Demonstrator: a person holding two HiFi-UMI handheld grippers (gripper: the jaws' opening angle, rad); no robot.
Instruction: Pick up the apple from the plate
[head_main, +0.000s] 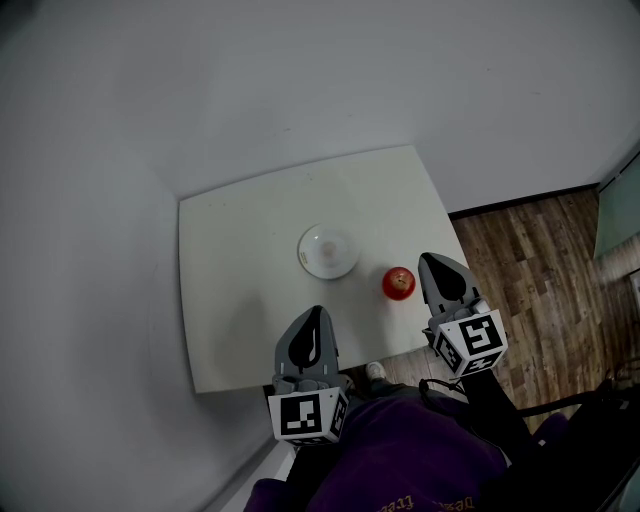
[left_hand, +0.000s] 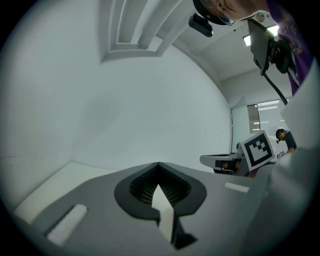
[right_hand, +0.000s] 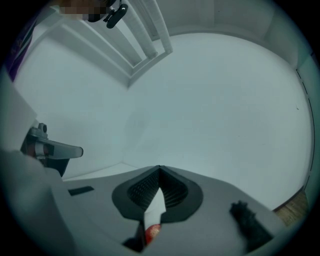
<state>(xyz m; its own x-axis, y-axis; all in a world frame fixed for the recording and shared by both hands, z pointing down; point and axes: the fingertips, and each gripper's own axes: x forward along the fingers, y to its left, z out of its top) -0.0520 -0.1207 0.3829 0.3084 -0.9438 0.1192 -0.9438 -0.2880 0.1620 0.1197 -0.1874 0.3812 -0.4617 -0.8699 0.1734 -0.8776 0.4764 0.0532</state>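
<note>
The worktop (head_main: 250, 300), a white square surface set into a corner of pale walls, was observed from the head view with a strip of wooden floor (head_main: 540, 260) exposed to its right. A white plate (head_main: 328, 251) was recorded near the middle of the worktop and was found bare. The apple (head_main: 399, 283), red, was located off the plate, resting directly on the worktop to the plate's right and slightly nearer, with a clear gap between the two. The right claw (head_main: 428, 258) was held just to the right of the apple, over the worktop's right edge; whether its flank touched the fruit could not be established. In the right gripper view its jaws were seen closed tip to tip with nothing gripped between the pads, and only a sliver of the apple (right_hand: 152, 231) was visible through the narrow slot low between them. The left claw (head_main: 317, 310) was positioned over the near part of the worktop, nearer than the plate and well apart from the apple. In the left gripper view its jaws were likewise noted as closed together at the tips and empty, with pale wall beyond. Both claws were pointed towards the far wall. A purple garment (head_main: 400, 460) worn by the person was noted at the near edge of the head view.
</note>
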